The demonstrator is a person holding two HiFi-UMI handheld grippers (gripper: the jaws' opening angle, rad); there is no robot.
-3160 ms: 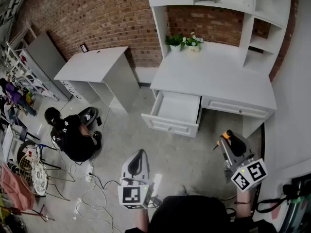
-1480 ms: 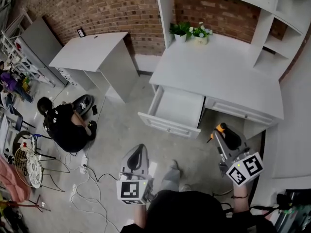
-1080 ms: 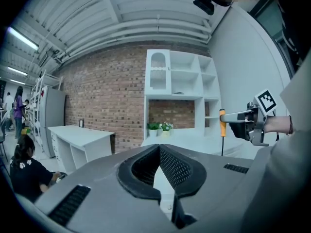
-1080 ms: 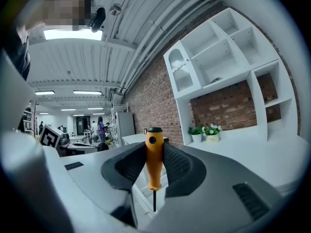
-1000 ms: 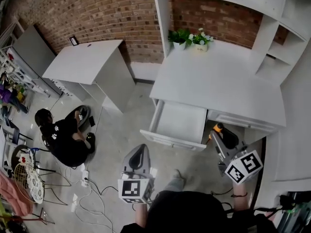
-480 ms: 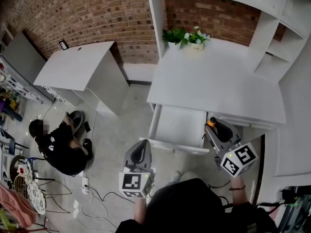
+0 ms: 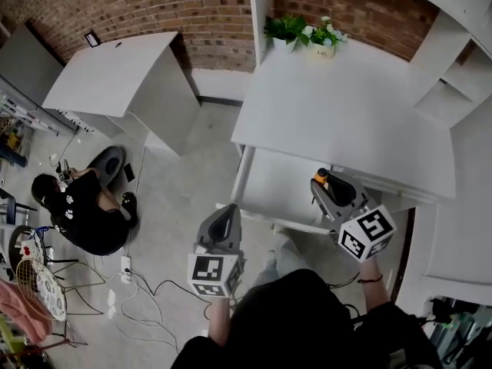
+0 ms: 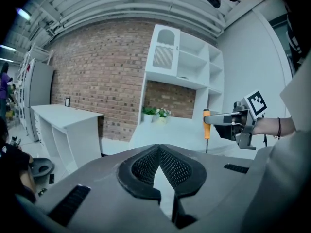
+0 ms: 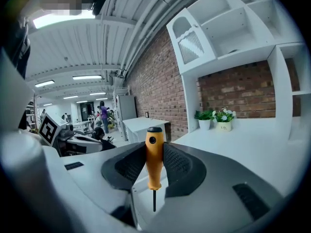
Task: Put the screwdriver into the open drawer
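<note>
Right gripper (image 7: 323, 184): ribbed black fingers (image 9: 180, 166) pinch the upright orange screwdriver (image 9: 154, 161) at the white drawer's (image 7: 277, 191) right edge. Left gripper (image 8: 158, 149): fingers pressed together.

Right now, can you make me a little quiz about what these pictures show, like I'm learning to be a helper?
1. True or false: the right hand-held gripper holds an orange-handled screwdriver upright, tip down.
2. Pick one: what is between the jaws of the left hand-held gripper? A, a screwdriver. B, nothing. C, a flower pot.
3. One word: what kind of wall is behind the potted plants at the back of the white desk?

Key: 1 true. 2 B. 3 brick.
</note>
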